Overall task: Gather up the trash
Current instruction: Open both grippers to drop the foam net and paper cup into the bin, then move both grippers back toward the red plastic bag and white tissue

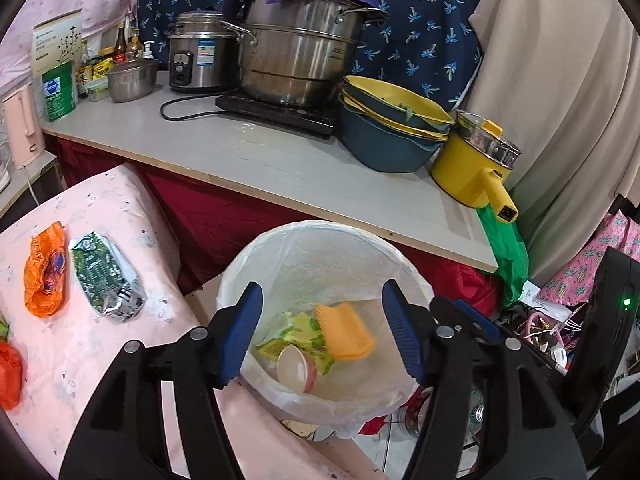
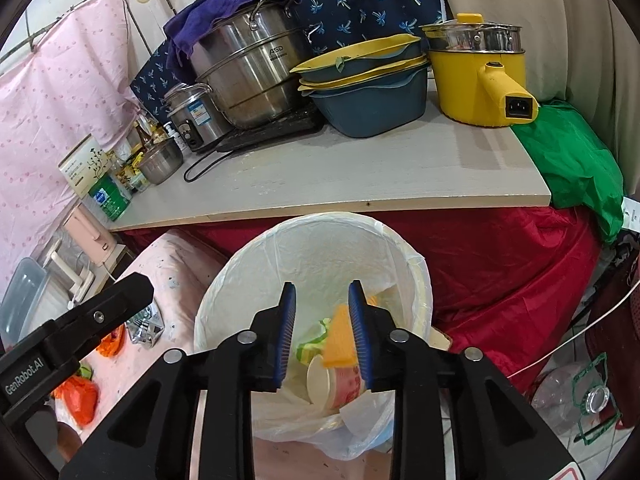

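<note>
A bin lined with a white bag (image 1: pixel 320 228) (image 2: pixel 320 220) stands below the table edge. In it lie an orange ribbed piece (image 1: pixel 346 332) (image 2: pixel 338 340), a green-yellow wrapper (image 1: pixel 296 332) and a paper cup (image 1: pixel 294 368) (image 2: pixel 320 380). My left gripper (image 1: pixel 322 300) hangs open over the bin, nothing between its pads. My right gripper (image 2: pixel 322 292) is over the same bin, jaws narrowly apart; the orange piece shows through the gap, lower down in the bag. On the pink cloth to the left lie an orange wrapper (image 1: pixel 44 268), a green-silver packet (image 1: pixel 106 276) and a red-orange wrapper (image 1: pixel 10 372).
The grey tabletop (image 1: pixel 248 160) behind the bin carries steel pots, stacked blue-yellow bowls (image 1: pixel 392 128) and a yellow electric pot (image 1: pixel 476 168) at its corner. A green bag (image 2: pixel 576 168) hangs at the right. A clear bottle (image 2: pixel 568 396) and clutter lie on the floor.
</note>
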A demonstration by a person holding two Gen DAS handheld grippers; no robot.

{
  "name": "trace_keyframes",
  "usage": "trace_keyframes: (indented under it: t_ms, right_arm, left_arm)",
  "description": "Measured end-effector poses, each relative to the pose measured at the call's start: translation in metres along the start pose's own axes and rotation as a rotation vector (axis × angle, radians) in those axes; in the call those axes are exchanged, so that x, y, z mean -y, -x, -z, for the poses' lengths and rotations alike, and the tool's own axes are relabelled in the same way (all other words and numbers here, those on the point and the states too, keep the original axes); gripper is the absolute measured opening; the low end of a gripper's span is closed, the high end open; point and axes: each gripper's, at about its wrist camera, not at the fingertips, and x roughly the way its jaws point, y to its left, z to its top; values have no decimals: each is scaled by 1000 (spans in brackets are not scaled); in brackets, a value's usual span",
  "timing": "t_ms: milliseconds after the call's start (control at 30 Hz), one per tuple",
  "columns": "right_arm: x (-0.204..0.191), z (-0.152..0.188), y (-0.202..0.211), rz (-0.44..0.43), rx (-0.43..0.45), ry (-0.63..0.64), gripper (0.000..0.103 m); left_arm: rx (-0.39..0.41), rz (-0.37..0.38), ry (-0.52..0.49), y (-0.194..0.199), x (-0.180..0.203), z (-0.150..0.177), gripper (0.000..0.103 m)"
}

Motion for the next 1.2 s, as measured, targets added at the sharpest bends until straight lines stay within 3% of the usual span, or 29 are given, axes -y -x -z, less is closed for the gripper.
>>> trace_keyframes:
  t_ms: [433,800,1200]
  right_arm:
    - [-56,3,24,-85,24,64,43]
    - [-144,31,32,-200,-27,199,43]
    - [-237,77,32,-316,-115,346,43]
  left_arm:
    - [61,-167,54,52,-55,13,59]
    - [102,-309,168,116,-131,42,59]
    - [97,-472,348,183,-233,96,63]
